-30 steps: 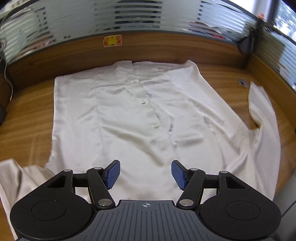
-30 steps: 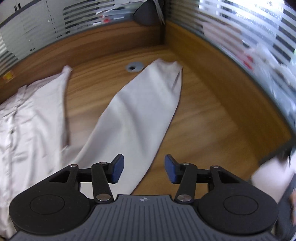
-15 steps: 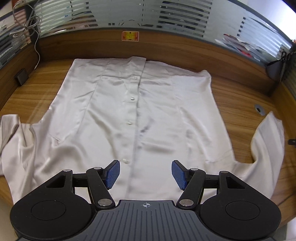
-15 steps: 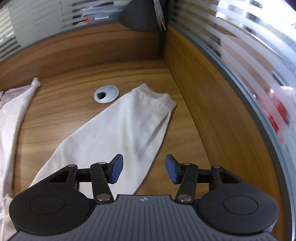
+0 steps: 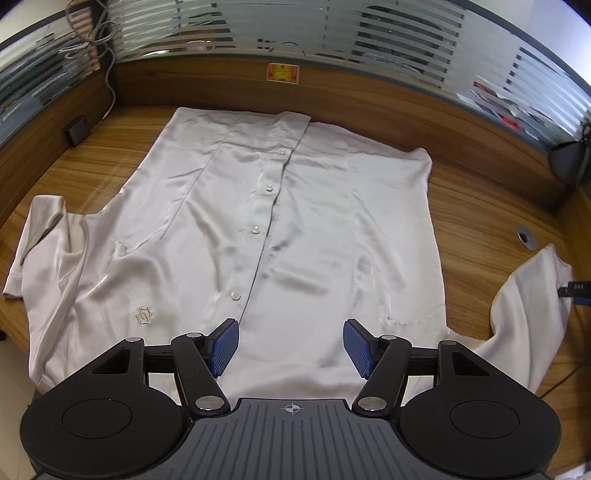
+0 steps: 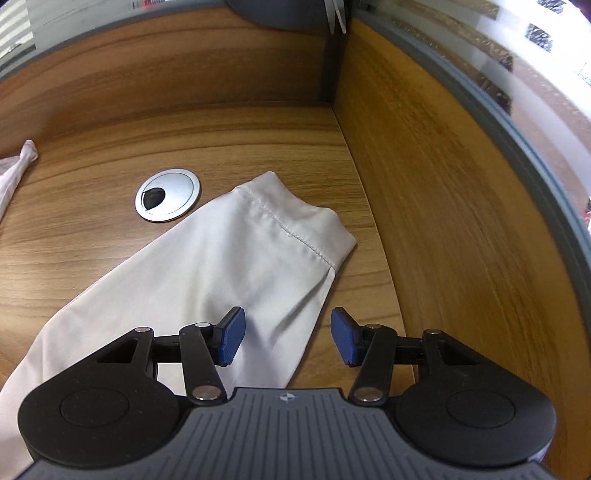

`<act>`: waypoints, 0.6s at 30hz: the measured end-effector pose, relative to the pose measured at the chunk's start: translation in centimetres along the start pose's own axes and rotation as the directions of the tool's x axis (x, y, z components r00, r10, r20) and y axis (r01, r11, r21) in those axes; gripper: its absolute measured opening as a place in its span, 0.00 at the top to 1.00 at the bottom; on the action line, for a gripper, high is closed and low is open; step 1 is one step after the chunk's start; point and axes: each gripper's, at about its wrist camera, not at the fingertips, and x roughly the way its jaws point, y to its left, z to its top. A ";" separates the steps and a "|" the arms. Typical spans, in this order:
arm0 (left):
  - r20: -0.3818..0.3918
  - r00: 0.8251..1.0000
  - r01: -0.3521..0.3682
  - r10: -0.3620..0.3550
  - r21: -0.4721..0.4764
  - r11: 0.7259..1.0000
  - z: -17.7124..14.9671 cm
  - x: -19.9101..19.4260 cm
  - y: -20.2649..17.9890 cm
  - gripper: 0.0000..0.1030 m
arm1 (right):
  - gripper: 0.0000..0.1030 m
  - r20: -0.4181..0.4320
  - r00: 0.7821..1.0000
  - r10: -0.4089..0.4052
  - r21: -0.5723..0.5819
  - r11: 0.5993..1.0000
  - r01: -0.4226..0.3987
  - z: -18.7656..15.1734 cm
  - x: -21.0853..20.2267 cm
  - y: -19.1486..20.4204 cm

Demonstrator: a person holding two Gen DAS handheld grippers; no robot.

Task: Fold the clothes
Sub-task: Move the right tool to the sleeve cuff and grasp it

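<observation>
Over sleeve (image 6: 236, 266), right gripper (image 6: 284, 336) wide, empty; left gripper (image 5: 290, 347) wide above shirt (image 5: 280, 221). Next: pinch cuff, fold inward.

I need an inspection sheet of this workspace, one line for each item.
Surface: wooden desk with a metal grommet.
Job's things: white shirt spread flat, buttons up, not yet folded; right sleeve stretched toward the desk corner.
Clutter: small black box at the far left.
Grippers: left gripper open above the shirt; right gripper open over the sleeve's edge.
Cables: white cable hanging at the far left wall.
Surroundings: wood panels, striped glass, a sticker.
</observation>
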 end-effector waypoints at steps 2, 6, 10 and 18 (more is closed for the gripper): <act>-0.005 1.000 -0.005 0.005 -0.018 1.000 0.0 0.0 -0.1 0.36 | 0.44 0.001 1.000 0.015 -0.005 1.000 -0.015 0.2 0.4 -0.2; -0.018 1.000 -0.009 0.009 -0.041 0.999 -0.2 0.2 -0.2 0.36 | 0.63 0.004 0.998 0.069 -0.003 0.998 -0.069 0.3 0.7 -0.4; -0.018 1.000 -0.006 0.005 -0.038 0.999 -0.1 0.3 -0.2 0.36 | 0.97 0.004 0.995 0.104 -0.027 0.994 -0.104 0.4 0.8 -0.1; -0.004 1.000 0.002 -0.002 -0.034 0.999 0.3 0.2 0.7 0.36 | 0.97 0.111 0.975 0.191 -0.093 0.979 -0.181 0.3 -4.3 2.8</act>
